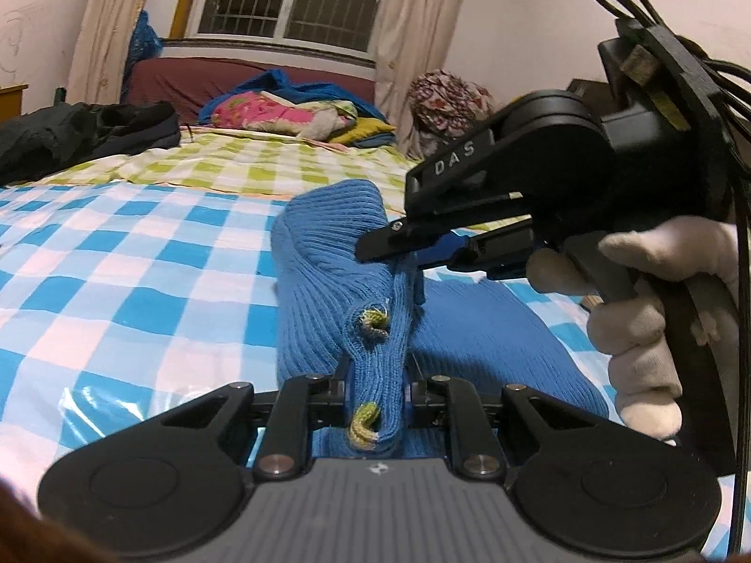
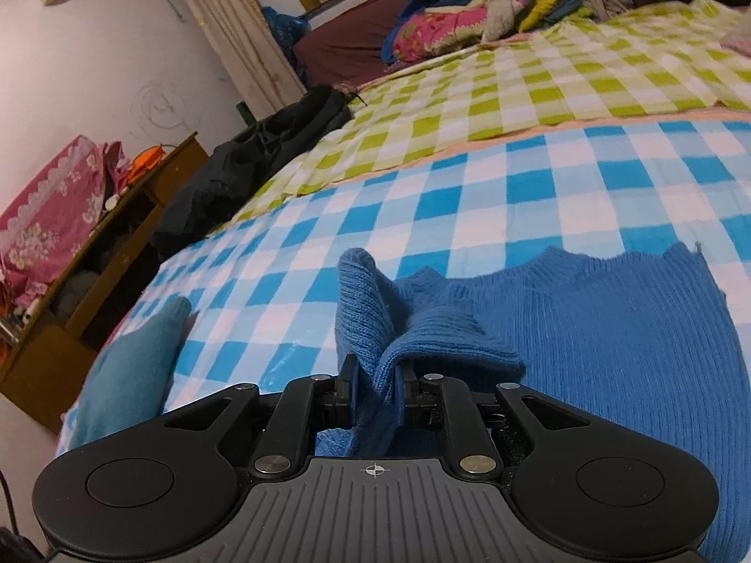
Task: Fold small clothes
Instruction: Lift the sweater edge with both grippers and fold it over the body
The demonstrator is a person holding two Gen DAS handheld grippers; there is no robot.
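A blue knit sweater [image 1: 328, 253] [image 2: 586, 328] lies on the blue-checked bed sheet [image 1: 141, 258] [image 2: 516, 187]. My left gripper [image 1: 378, 389] is shut on its edge band, which carries yellow-green button loops [image 1: 373, 323]. In the left wrist view my right gripper [image 1: 399, 258], held by a white-gloved hand [image 1: 647, 328], pinches the same band further along and holds it raised off the bed. In the right wrist view my right gripper [image 2: 378, 389] has a fold of ribbed knit pressed between its fingers. The rest of the sweater spreads flat to the right.
A green-checked sheet [image 2: 563, 79] covers the far half of the bed, with a heap of bright bedding [image 1: 291, 115] at its head. Dark clothes [image 1: 70, 136] lie at the left edge. A light teal cloth [image 2: 136, 361] and a wooden cabinet [image 2: 94, 281] are at the left.
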